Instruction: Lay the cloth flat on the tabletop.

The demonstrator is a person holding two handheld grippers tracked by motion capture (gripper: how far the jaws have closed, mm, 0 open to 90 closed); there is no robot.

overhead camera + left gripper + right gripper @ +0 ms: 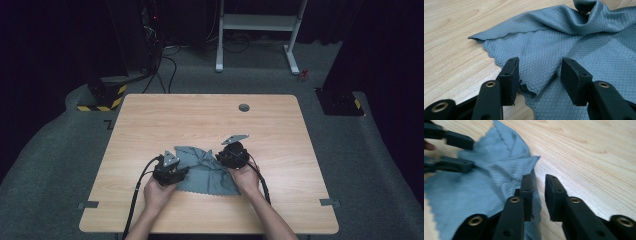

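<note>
Cloth (204,170), grey-blue with a diamond weave and scalloped edge, lies crumpled on the wooden worktop (150,120) toward the near edge, between the two hands. Left tongs (537,72) sit low at the cloth's left edge, jaws spread wide, released; a pointed fold of cloth lies in the gap between the pads, not pinched. The far side of the cloth rises in a bunched ridge in the left gripper view. Right tongs (539,195) are at the cloth's right edge, jaws a narrow gap apart, nothing clamped: the cloth edge runs under and beside the left-hand jaw in that view, bare worktop shows through the gap. Left tongs also show at upper left of the right gripper view, resting over the cloth. In the high view, both tongs flank the cloth, left (170,170), right (233,155).
</note>
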